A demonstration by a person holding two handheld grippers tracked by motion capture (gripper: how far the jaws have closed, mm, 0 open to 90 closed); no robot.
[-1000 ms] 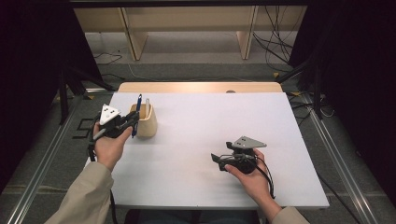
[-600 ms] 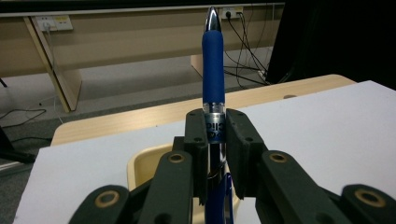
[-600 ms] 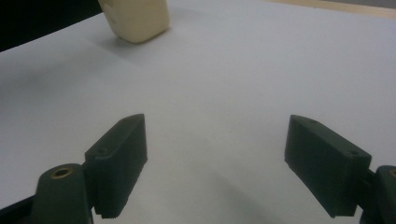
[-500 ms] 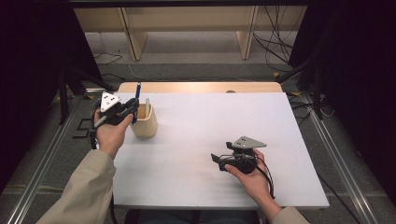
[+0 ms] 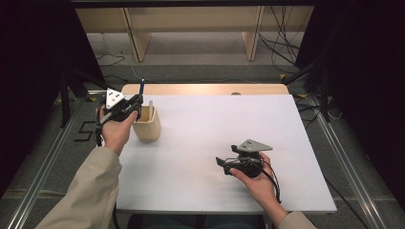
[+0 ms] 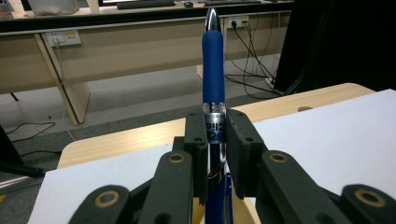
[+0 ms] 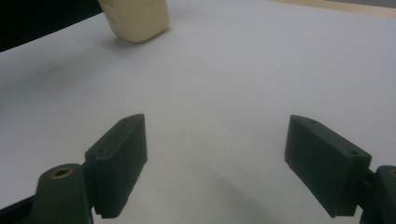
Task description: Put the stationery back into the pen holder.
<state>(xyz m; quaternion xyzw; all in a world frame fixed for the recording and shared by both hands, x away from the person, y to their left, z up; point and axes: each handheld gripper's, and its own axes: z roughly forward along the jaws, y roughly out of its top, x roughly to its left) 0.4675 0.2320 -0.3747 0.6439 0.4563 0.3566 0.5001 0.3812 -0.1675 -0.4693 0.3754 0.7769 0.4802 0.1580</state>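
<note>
Left gripper view, left hand-held gripper (image 6: 215, 140) clamping slim blue rubber-gripped pen (image 6: 213, 70), right hand-held gripper (image 7: 215, 163) released.

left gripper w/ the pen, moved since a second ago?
Yes. The left gripper, shut on the blue pen, has shifted toward the table's far edge relative to the wooden holder.

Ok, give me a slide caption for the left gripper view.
Left gripper clamps a blue pen upright between its jaws, above the white table.
</note>
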